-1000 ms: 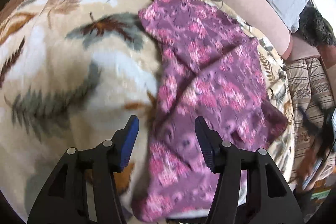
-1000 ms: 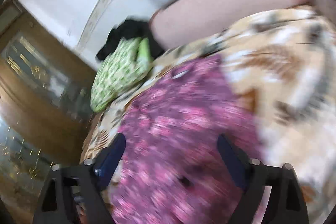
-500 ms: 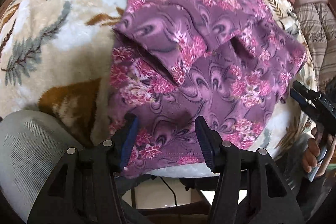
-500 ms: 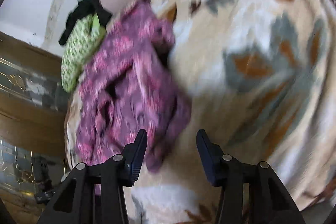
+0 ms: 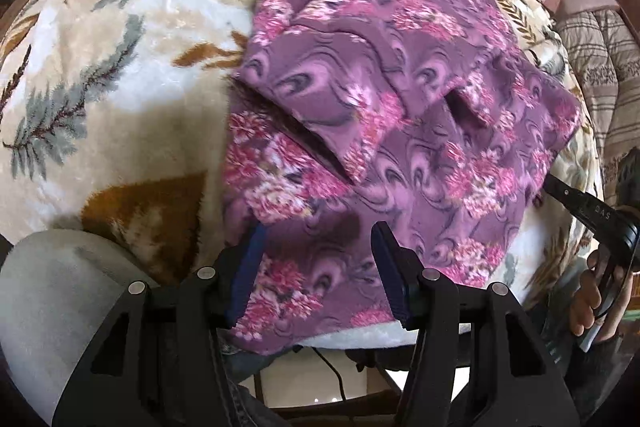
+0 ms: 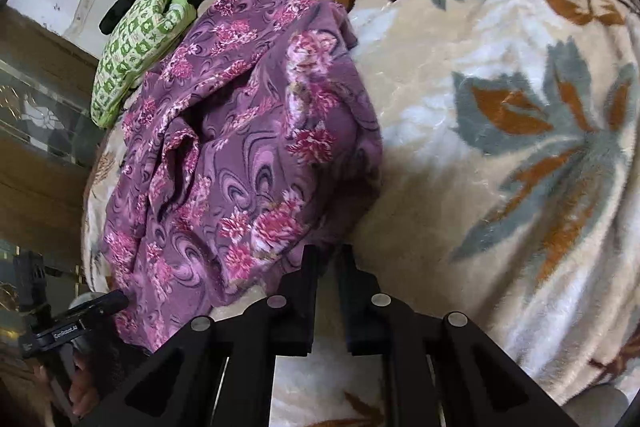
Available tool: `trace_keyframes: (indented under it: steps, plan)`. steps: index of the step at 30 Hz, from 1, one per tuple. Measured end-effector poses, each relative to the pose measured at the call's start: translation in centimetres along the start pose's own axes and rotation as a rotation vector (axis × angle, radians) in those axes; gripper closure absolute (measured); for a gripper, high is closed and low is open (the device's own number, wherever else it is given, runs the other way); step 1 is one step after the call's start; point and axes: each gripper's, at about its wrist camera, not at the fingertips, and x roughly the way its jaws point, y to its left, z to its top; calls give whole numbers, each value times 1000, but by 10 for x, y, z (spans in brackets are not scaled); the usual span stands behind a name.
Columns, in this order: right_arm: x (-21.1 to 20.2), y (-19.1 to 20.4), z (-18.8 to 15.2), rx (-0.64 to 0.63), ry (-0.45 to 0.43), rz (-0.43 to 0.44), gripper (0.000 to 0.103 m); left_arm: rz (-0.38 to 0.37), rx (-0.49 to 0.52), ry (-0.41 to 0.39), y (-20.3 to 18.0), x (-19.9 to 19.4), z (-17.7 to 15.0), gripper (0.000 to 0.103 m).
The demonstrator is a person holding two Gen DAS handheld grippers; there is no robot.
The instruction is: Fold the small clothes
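Lighting: soft daylight, evenly bright; shadow beside the purple garment (image 6: pixel 248 147) on the blanket (image 6: pixel 520 107); strong fisheye bending, dark vignetted corners; slight blur.

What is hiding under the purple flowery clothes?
Under the purple flowery garment lies the fluffy leaf-print blanket, showing all around its edges. Whatever sits beneath the middle is covered by cloth, so it cannot be seen. One fold gapes open, but inside is only dark shadow.
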Motion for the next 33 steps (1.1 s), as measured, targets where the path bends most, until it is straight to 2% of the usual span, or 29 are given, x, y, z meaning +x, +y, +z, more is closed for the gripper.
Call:
trace_keyframes:
  steps: [2,4,6,9,10,12,13,14,15,16,18,19,20,24,26,28,30,32,33]
  plan:
    - [-2,2,-1,-5,-6,0,91,-22,-25,-3,4,0,2,48]
    - [1,4,-3,-1,4,23,83,-26,-30,-7,7,2,4,48]
    - [5,8,-4,-5,9,51,67,-15,-35,-2,10,8,5,48]
    - [10,24,-5,-86,12,-19,65,8,-24,-7,6,11,5,48]
    - [12,28,-6,-111,11,-49,67,19,-7,-9,2,12,4,48]
    - [14,35,-7,-155,3,-102,77,43,9,-19,-1,12,3,48]
    - [13,36,-7,-161,-2,-106,87,50,8,-23,-1,12,3,49]
    - [12,37,-7,-163,-4,-107,99,56,3,-26,-1,12,3,55]
    - [9,38,-8,-166,-11,-106,99,73,-4,-31,-1,13,3,64]
    - [4,42,-10,-181,-28,-116,99,92,-6,-32,1,13,3,70]
    - [-13,48,-12,-213,-87,-152,100,128,-5,-32,3,12,3,90]
    - [-34,49,-12,-209,-146,-165,100,133,1,-28,4,11,3,93]
    - [-45,47,-11,-193,-165,-151,100,116,9,-18,3,7,4,100]
    - [-116,32,-23,-122,-243,-136,100,102,55,-17,2,-12,9,102]
    - [-138,26,-32,-115,-248,-155,100,137,87,-11,1,-20,10,103]
    - [-158,18,-41,-113,-215,-118,100,170,115,-5,2,-30,9,103]
    - [-163,14,-47,-117,-176,-119,100,208,124,-2,9,-38,11,103]
    - [-162,8,-54,-103,-127,-77,100,190,98,-6,20,-42,12,103]
    - [-157,4,-56,-83,-101,-60,100,147,97,-9,23,-43,13,103]
